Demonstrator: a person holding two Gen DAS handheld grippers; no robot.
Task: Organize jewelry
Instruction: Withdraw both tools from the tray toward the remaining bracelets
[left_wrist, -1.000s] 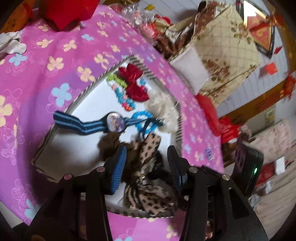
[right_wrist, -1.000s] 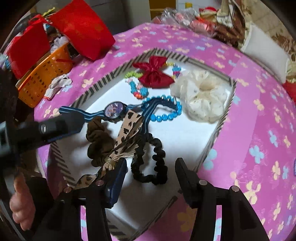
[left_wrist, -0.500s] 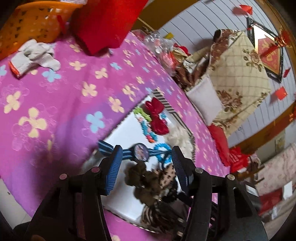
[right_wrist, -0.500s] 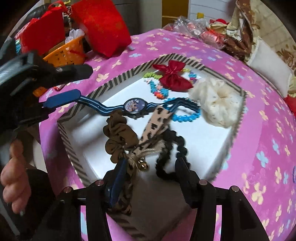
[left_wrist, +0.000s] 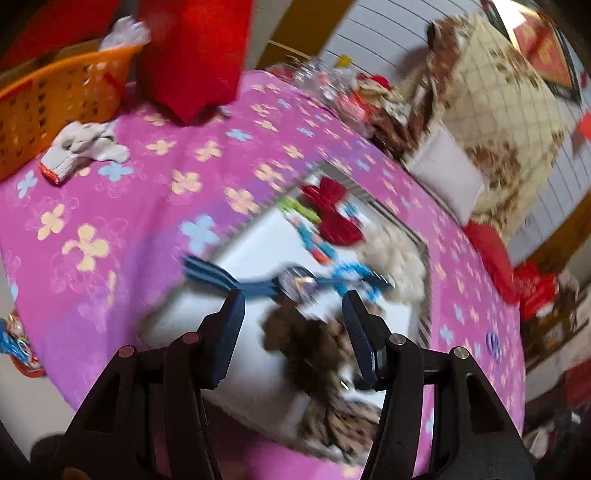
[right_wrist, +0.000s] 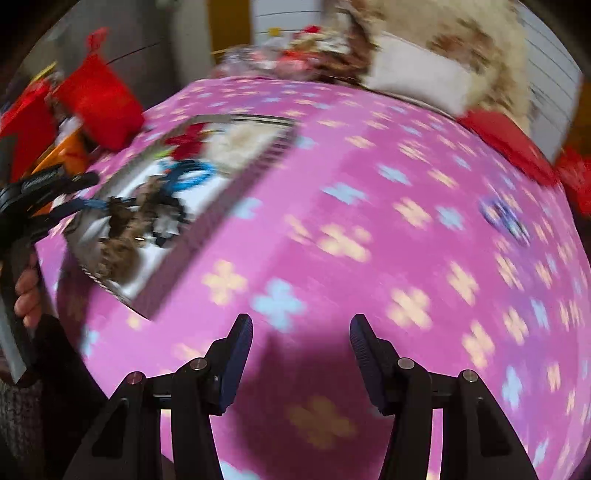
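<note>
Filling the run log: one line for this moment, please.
left gripper: open, over blue striped watch | right gripper: open, over pink flowered cloth

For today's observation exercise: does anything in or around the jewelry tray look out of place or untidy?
Yes. In the tray, the brown scrunchie and leopard bow lie heaped together, and the watch strap overhangs the rim.

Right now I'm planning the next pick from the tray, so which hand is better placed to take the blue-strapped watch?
Left. Its tongs are open, hanging over the tray with the watch just beyond the tips. The right tongs are open too, but over bare pink cloth, with the tray well off to their left.
</note>
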